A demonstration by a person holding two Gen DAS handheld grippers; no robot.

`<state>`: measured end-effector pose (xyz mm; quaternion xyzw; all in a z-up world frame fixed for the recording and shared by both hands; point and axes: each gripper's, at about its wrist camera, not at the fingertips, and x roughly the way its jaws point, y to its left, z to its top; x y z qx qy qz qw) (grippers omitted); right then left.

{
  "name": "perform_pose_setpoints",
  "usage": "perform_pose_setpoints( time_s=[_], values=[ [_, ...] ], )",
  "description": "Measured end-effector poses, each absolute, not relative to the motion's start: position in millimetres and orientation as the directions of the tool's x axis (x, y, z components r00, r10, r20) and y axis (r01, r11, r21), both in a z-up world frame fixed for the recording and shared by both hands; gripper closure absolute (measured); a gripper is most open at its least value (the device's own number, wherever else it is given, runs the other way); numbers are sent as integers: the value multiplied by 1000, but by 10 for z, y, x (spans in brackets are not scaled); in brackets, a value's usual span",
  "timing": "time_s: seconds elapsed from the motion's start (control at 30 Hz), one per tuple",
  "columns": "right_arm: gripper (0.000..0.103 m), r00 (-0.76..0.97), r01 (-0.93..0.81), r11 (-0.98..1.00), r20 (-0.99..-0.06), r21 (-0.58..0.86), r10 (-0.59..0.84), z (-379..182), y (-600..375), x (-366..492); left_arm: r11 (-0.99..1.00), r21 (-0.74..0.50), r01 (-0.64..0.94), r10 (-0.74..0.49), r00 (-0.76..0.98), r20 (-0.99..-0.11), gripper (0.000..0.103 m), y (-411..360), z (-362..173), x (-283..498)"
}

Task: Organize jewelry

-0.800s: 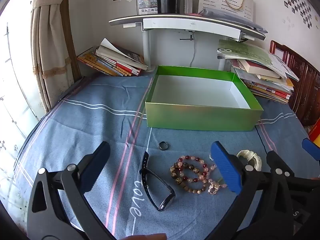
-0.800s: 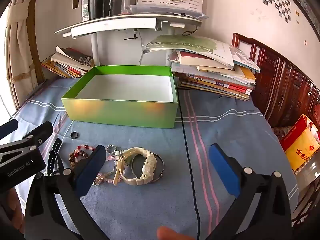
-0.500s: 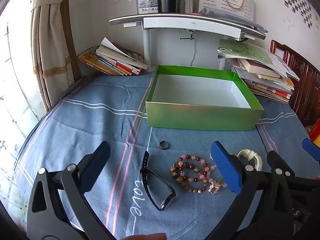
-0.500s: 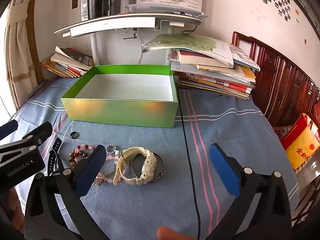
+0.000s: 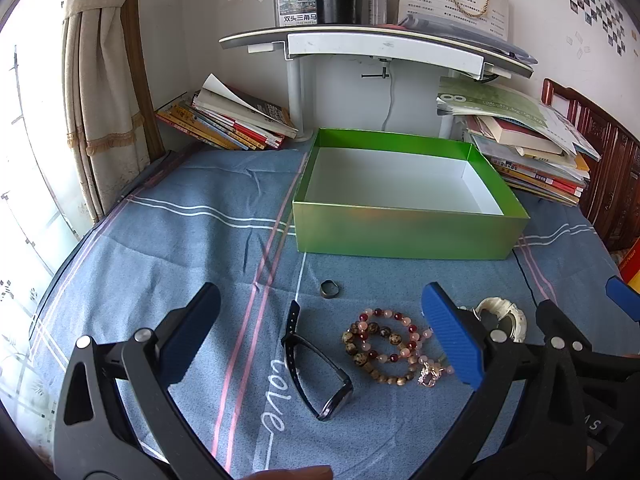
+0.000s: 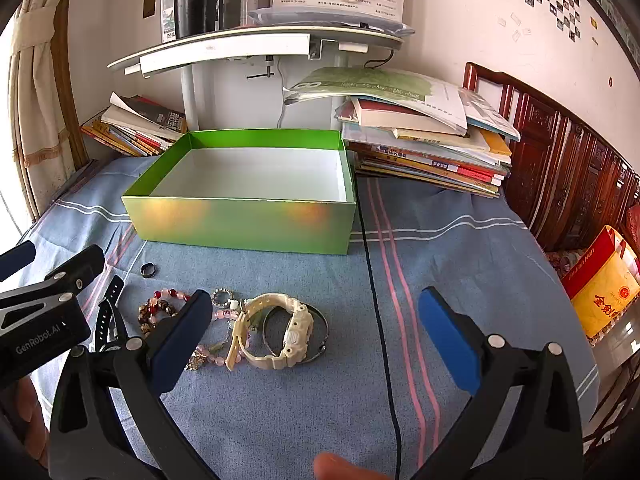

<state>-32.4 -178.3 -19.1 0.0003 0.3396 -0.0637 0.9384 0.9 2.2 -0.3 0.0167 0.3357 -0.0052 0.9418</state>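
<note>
An empty green box (image 5: 404,236) with a white inside stands on the blue cloth; it also shows in the right wrist view (image 6: 244,220). In front of it lie a dark ring (image 5: 329,289), a black watch (image 5: 316,364), bead bracelets (image 5: 380,344) and a cream watch (image 6: 280,332) over a thin bangle (image 6: 320,326). My left gripper (image 5: 320,336) is open and empty, above the black watch and beads. My right gripper (image 6: 316,332) is open and empty, above the cream watch.
Book stacks lie at the back left (image 5: 228,124) and back right (image 6: 424,148). A white shelf stand (image 5: 372,48) rises behind the box. A black cable (image 6: 380,320) runs across the cloth. A curtain (image 5: 104,100) hangs left; dark wooden furniture (image 6: 560,168) stands right.
</note>
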Motion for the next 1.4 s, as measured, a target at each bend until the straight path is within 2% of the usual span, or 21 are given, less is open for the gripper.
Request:
perform_pose_setpoints(
  time_s=[1.4],
  values=[
    [2,760,119,992,-639,-37,-116,-181,-1810,-336,999,33,21,5,772,-636,4,65,-66,7]
  ],
)
